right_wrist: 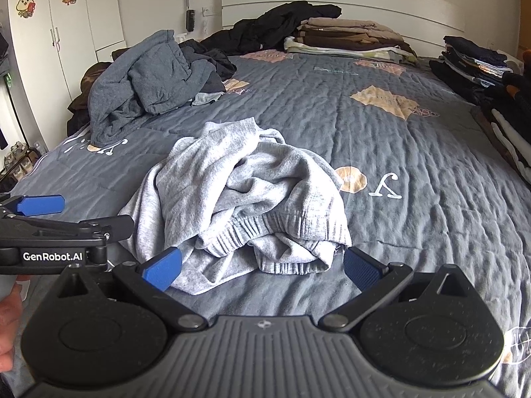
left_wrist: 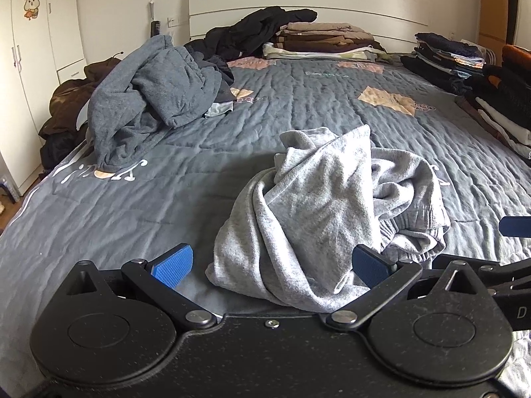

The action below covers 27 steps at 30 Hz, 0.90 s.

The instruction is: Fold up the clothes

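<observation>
A light grey sweatshirt (right_wrist: 245, 199) lies crumpled in a heap on the near part of a bed covered by a dark grey quilt (right_wrist: 415, 152) with peach patches and white markings. The bundle has no clear long axis; from the right wrist view its ribbed hem or cuff edge faces the camera at the bottom of the heap, and a loose flap rises toward the headboard. From the left wrist view the same sweatshirt (left_wrist: 318, 205) stands up in a peaked fold, with a ribbed band low on its right side. The fabric is soft, fleecy and heavily wrinkled. The left gripper (left_wrist: 270, 265) hovers just in front of the heap with its blue-padded fingers spread wide and nothing between them but the garment's near edge, which they do not clamp. The right gripper (right_wrist: 262, 265) is likewise spread wide, its pads either side of the ribbed edge, not pinching it. Farther back on the left lies a rumpled darker grey garment (right_wrist: 149, 79). Folded stacks of clothes (right_wrist: 348, 39) sit by the white headboard and along the right edge.
</observation>
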Available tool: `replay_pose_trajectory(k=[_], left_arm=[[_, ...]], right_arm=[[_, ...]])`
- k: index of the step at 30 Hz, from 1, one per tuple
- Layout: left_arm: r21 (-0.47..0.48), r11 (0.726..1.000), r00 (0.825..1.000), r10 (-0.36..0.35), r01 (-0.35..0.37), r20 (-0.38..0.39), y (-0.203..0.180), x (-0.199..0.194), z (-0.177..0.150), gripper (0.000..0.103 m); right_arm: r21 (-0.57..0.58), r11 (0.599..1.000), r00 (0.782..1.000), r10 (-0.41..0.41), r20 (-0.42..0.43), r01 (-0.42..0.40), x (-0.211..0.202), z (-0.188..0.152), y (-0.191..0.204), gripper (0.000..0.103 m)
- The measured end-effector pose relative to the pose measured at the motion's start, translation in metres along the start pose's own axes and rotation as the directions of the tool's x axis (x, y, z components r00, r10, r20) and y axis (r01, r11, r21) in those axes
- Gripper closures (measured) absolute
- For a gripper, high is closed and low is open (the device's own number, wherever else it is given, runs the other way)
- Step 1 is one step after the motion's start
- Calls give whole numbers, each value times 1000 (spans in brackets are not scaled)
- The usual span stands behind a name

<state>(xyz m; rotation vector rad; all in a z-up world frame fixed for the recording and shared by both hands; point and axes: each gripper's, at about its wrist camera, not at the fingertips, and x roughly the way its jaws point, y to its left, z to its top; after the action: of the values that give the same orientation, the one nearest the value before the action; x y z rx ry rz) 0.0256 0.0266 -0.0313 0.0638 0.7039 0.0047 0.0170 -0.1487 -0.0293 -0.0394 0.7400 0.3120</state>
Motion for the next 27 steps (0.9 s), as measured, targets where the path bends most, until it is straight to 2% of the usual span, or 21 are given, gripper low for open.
replay_pose_trajectory(k=[4, 9, 16, 20, 27], left_arm=[[32, 1000, 1000, 1, -1, 1, -2, -1, -1, 0], [6, 1000, 1000, -14, 14, -5, 2, -7, -4, 0], [15, 1000, 1000, 11, -11, 16, 1, -29, 0, 0], [-20, 999, 999, -33, 33, 8, 4, -45, -5, 0], [-19, 1000, 1000, -12, 12, -1, 12, -71, -24, 0]], right_arm=[[-7, 1000, 1000, -12, -3, 12, 0, 1, 1, 0], [-14, 1000, 1000, 12, -11, -12, 0, -5, 1, 0], [-1, 999, 999, 40, -21, -40, -1, -4, -4, 0], [25, 999, 999, 49, 3, -49, -11, 3, -10, 0], [32, 997, 996, 61, 61, -63, -42, 8, -13, 0]])
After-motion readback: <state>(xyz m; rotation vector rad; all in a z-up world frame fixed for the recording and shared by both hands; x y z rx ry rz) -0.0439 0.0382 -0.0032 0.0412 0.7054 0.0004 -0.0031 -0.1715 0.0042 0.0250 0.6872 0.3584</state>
